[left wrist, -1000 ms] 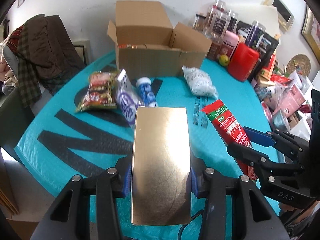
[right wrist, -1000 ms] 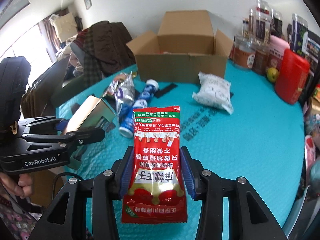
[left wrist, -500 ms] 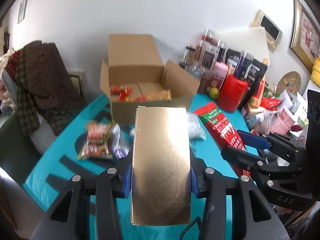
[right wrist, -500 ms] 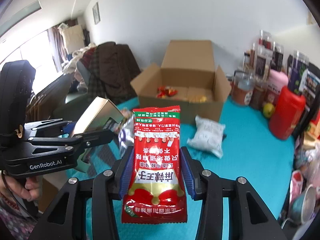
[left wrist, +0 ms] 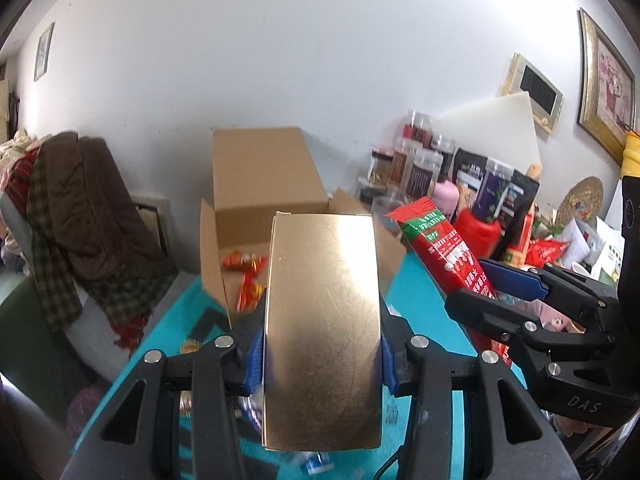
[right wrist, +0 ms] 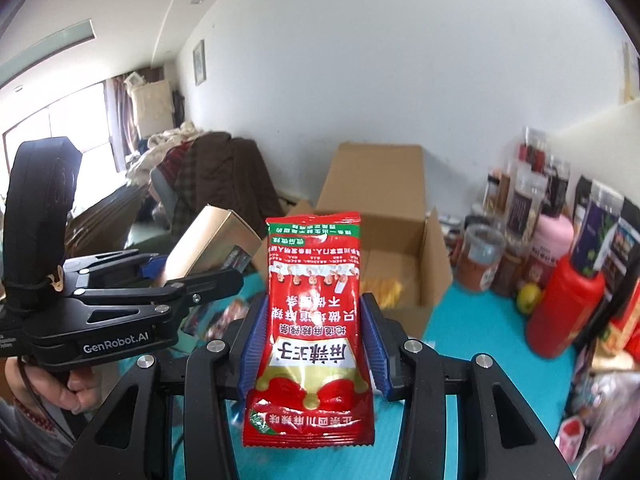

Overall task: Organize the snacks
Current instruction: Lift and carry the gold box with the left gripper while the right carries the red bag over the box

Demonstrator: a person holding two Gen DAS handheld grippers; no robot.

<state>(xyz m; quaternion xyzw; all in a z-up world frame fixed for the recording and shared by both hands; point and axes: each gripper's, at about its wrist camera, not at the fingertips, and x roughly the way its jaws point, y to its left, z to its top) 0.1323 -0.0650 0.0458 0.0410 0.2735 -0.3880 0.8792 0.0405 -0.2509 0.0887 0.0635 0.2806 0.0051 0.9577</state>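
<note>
1. Left gripper (left wrist: 322,354): its fingers clamp the gold box (left wrist: 322,312) by its long sides, holding it steady for carrying.
2. Right gripper (right wrist: 310,344): its fingers pinch the red snack packet (right wrist: 312,320) at its edges.
3. Beyond both fingertips, the open cardboard box (left wrist: 260,200) on the teal tabletop (left wrist: 424,304) holds snacks, likely the destination.

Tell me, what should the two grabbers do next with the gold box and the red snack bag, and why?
Probably carry both forward over the open cardboard box. The left gripper is clamped on the gold box, the right gripper on the red snack bag, both held up off the teal table. The cardboard box sits just ahead, with snacks already inside.
</note>
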